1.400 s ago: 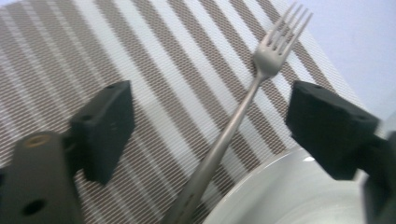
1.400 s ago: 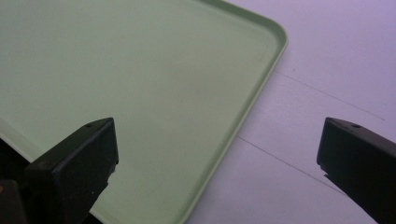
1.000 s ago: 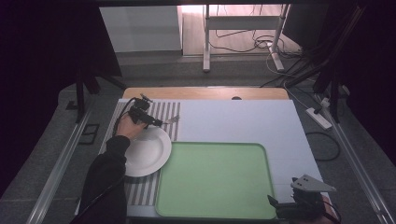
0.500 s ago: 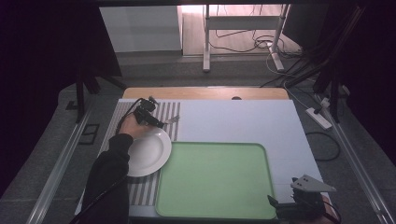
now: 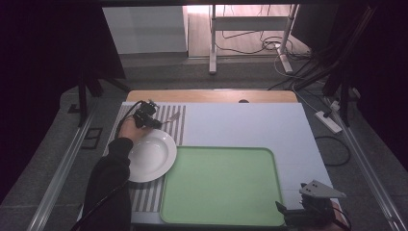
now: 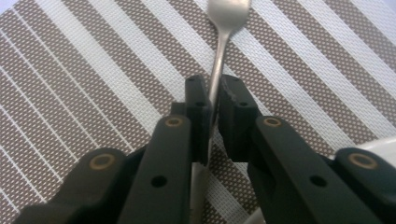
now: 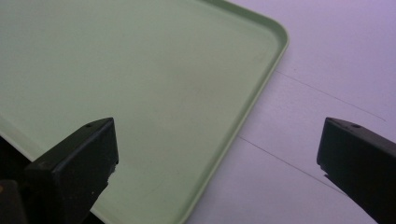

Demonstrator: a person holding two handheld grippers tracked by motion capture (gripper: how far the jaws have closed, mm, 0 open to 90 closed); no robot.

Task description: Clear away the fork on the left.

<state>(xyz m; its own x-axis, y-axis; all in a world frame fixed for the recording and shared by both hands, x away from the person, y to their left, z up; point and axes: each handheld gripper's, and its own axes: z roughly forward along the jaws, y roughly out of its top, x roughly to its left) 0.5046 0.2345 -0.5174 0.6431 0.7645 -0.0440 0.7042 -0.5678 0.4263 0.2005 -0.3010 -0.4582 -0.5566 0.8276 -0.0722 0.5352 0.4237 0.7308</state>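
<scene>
The left tongs [image 6: 212, 116] pinch the handle of a fork [image 6: 223, 28], whose head reaches ahead over the striped placemat [image 6: 93, 60]. The right tongs [image 7: 217, 154] gape wide, empty, straddling the green tray's [image 7: 140, 84] corner.

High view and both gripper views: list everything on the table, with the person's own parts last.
fork: 1, silver, lying on the striped mat at the far left, its handle between the left gripper's jaws
plate: 1, white, on the mat, left of the tray
placemat: 1, brown and white stripes, left side of the table
tray: 1, pale green, near centre, nothing on it
table: 1, white surface, wooden far edge
left gripper: 1, black, jaws closed on the fork handle
right gripper: 1, black, jaws wide apart over the tray's near right corner
sleeve: 1, black, left forearm at bottom left
</scene>
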